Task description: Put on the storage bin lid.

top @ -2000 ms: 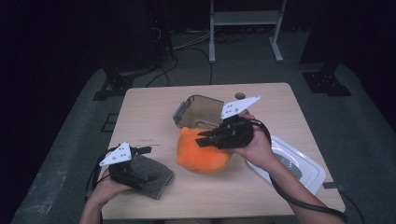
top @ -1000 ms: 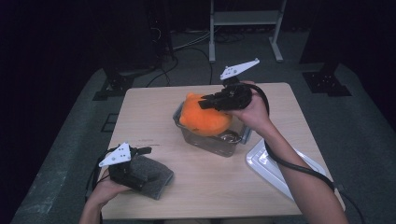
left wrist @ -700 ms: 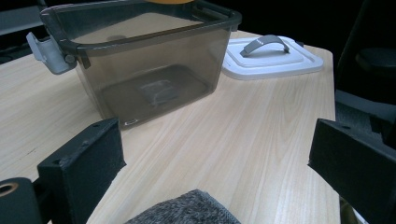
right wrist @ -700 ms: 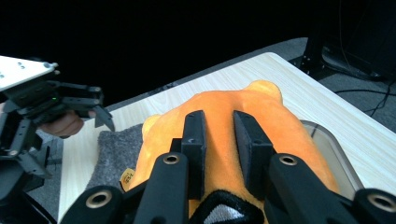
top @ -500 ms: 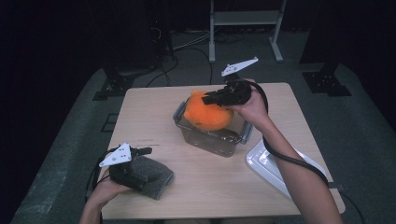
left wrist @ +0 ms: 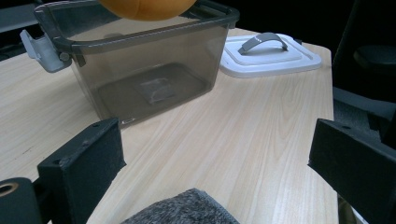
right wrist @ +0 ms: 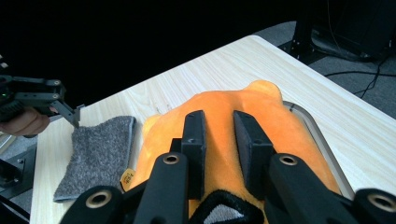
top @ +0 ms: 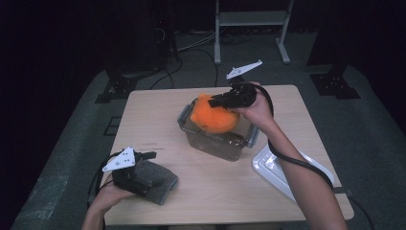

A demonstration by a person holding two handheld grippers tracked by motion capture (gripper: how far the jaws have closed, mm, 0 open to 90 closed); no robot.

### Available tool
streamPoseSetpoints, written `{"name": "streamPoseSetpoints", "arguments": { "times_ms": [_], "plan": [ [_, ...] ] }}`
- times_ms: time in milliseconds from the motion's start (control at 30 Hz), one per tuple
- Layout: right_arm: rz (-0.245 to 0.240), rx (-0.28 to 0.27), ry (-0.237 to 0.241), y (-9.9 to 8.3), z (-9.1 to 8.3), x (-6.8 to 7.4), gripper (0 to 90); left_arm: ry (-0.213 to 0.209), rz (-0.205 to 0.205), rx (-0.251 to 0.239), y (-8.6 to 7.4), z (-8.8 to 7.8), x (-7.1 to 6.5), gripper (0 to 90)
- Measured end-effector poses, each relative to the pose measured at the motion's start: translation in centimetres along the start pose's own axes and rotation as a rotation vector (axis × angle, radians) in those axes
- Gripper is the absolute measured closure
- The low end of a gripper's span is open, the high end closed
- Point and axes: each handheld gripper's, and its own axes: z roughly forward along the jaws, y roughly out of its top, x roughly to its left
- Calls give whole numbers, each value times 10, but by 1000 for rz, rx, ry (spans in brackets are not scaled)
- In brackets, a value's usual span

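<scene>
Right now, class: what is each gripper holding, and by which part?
The right gripper pinches the orange plush toy by a fold of its upper surface, over the clear bin. The left gripper holds nothing, open above the grey towel.

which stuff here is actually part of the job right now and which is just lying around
In use:
- orange plush toy, pinched by the right gripper
- clear bin, toy held at its opening
- grey towel, left gripper open over it
- white lid, off the bin, likely goes on later

Just lying about:
- white stand behind the table
- floor cables
</scene>
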Motion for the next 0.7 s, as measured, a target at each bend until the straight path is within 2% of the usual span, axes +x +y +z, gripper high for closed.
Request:
{"name": "streamPoseSetpoints", "arguments": {
  "times_ms": [700],
  "plan": [
    [53,23,-12,-18,19,-18,742,-5,-2,2,0,1,-1,26]
  ]
}}
